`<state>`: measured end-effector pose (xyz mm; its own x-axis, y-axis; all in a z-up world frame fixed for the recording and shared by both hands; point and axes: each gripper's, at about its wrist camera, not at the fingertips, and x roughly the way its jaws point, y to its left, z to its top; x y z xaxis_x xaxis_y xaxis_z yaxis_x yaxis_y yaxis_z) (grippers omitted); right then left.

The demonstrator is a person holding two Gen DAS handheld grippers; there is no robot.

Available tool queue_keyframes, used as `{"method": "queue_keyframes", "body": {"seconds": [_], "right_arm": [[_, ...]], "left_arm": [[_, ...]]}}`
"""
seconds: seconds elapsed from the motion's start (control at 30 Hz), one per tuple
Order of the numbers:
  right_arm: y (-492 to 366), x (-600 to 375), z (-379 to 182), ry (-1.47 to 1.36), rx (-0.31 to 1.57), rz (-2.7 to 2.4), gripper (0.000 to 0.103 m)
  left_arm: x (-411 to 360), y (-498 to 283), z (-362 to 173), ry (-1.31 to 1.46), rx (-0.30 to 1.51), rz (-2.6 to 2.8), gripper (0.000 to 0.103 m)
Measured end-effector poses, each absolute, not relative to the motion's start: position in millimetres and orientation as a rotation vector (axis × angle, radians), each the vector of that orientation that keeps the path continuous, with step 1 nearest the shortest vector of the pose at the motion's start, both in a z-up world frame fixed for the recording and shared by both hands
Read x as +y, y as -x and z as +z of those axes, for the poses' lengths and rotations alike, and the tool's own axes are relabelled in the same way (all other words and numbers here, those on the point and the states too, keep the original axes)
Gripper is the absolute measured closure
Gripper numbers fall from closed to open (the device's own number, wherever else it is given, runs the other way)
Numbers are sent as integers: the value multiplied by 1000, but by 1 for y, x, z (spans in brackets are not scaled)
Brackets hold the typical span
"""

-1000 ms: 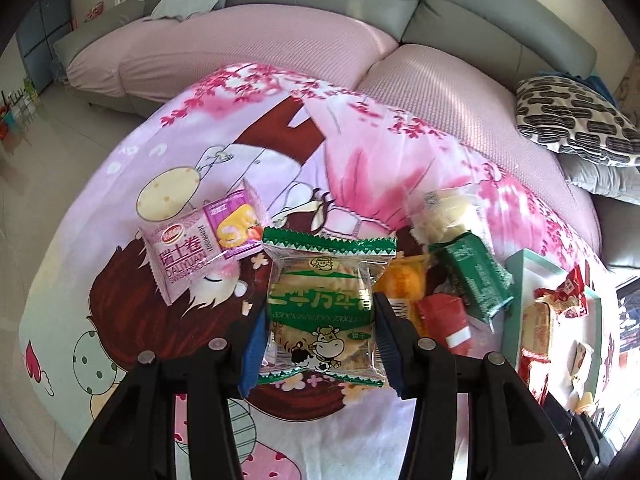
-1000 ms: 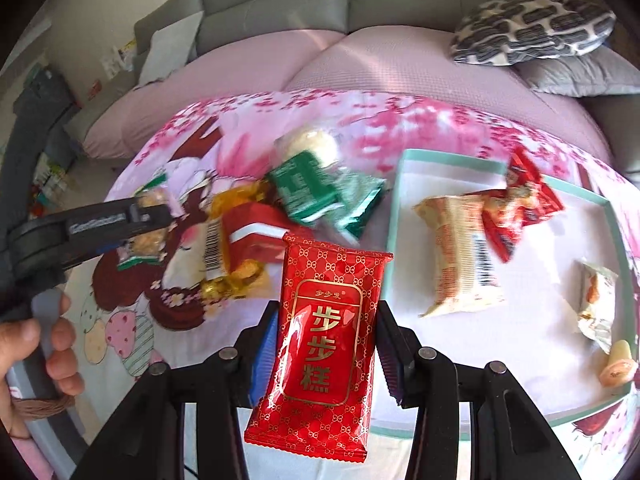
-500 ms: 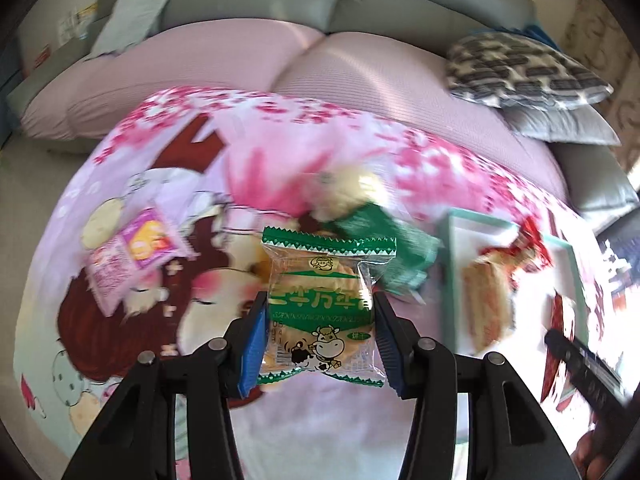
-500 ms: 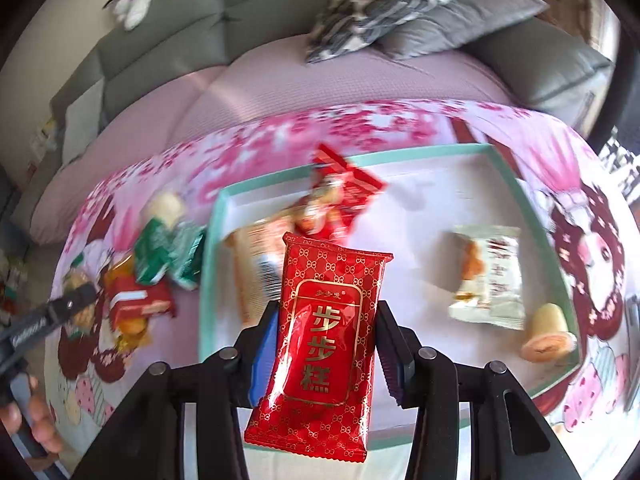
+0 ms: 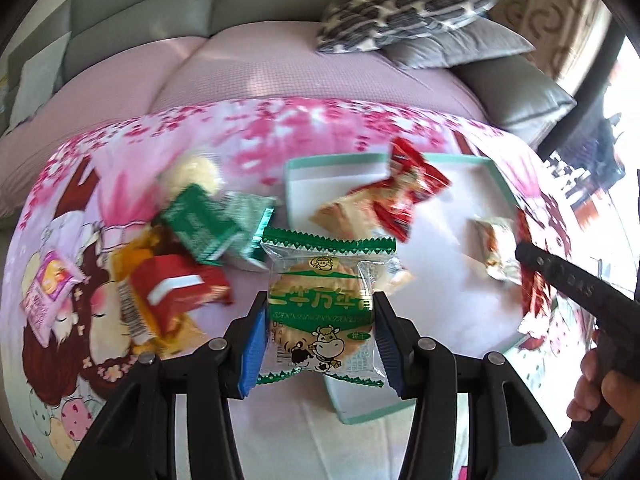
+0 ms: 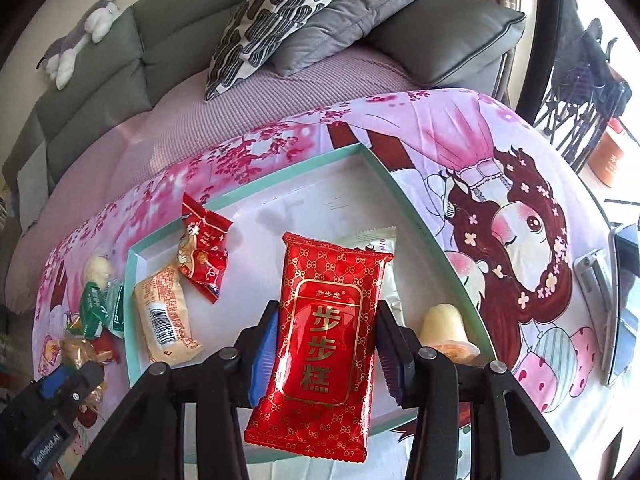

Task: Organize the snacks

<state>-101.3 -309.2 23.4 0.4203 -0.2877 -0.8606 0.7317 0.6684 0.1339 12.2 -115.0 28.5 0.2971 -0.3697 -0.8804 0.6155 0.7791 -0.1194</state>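
Two hand-held grippers are loaded. Your left hand-held gripper (image 5: 320, 344) is clenched on a green-edged biscuit packet (image 5: 326, 312), its blue pads pressing both sides, and holds the packet above the near-left corner of the teal tray (image 5: 492, 168). Your right hand-held gripper (image 6: 326, 354) is clenched on a red cake packet (image 6: 324, 344), held upright over the tray's near middle.

The left wrist view alone shows clearly the loose pile on the surface (image 5: 280, 132) left of the tray: a green packet (image 5: 200, 226), a red-and-white packet (image 5: 172, 296) and a pink packet (image 5: 50, 292) farther left. It also shows your right hand (image 5: 600, 384) on its black handle at the right edge. This view is blurred.

The right wrist view alone shows the tray's full floor: a red wrapped sweet (image 6: 204, 252) at the far left, a beige bar with a barcode (image 6: 164, 316) just beside it, a yellowish roll (image 6: 444, 326) near the right wall, and a pale packet (image 6: 384, 248) mostly hidden behind the red cake packet. It also shows a phone-like device (image 6: 616, 300) lying on the surface well right of the tray.
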Motion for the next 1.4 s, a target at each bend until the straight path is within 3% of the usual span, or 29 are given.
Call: {"method": "queue_keyframes", "body": {"seconds": [0.8,1.4], "right_arm": [[71,-289,-8,-501,1048,-578,55],[58,-279,-18,-470,1099,-535,55]], "left_arm": [[-164,27,-14,-454,1165,-751,52],[-169,13,-39,-494,1203,-691,51]]}}
